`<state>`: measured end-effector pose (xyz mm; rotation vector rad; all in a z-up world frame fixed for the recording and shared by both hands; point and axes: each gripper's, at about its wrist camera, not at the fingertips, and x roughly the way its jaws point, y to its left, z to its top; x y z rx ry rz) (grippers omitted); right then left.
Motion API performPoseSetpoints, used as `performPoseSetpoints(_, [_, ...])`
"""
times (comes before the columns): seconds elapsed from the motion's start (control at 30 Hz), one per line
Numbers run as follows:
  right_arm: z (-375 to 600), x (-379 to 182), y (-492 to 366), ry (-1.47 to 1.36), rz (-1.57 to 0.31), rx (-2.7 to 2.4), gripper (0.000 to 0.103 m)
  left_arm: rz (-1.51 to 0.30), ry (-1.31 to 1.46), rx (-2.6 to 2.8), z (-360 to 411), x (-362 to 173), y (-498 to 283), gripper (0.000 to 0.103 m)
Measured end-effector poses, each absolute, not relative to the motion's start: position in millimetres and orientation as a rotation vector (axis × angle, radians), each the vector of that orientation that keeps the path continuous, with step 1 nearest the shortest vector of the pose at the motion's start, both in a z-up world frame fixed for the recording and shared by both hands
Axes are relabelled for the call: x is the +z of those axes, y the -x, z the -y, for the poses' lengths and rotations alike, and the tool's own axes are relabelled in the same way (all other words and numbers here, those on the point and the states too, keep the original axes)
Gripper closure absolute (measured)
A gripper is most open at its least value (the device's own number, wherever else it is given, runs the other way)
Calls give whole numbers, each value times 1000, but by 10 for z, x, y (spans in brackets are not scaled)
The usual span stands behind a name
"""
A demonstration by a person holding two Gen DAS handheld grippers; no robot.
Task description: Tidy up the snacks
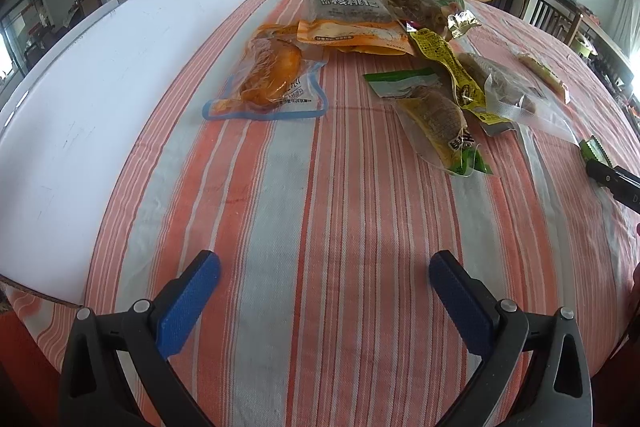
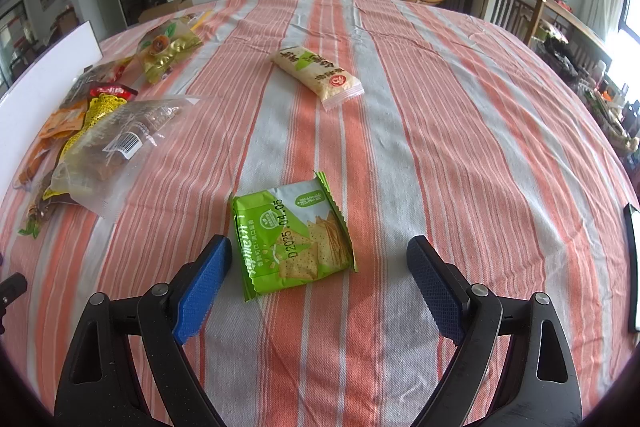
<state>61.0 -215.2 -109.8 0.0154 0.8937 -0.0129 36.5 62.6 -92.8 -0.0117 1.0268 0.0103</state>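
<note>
Both grippers spread wide over a striped table strewn with snack packets.

In the right wrist view, the right gripper (image 2: 319, 255) stands wide apart with nothing clamped; the flat green foil cracker packet (image 2: 293, 237) lies on the orange-and-grey striped tablecloth (image 2: 460, 131) at lower centre, between the blue pads but touching neither. A pale oblong wafer packet (image 2: 318, 71) lies apart at upper centre, and a heap of clear and yellow snack bags (image 2: 100, 143) fills the left. In the left wrist view, the left gripper (image 1: 325, 279) is also wide and empty over bare cloth; a clear vacuum pouch of orange meat (image 1: 269, 77) lies at upper centre-left, near a white board (image 1: 104, 99) along the left edge.
</note>
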Motion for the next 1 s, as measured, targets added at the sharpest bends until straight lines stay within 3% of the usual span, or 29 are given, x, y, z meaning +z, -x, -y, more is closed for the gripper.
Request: performPoseSetpoints(1.0, [2152, -1096, -608, -15, -894, -13, 12, -1021, -6, -22, -631, -925, -346, 0])
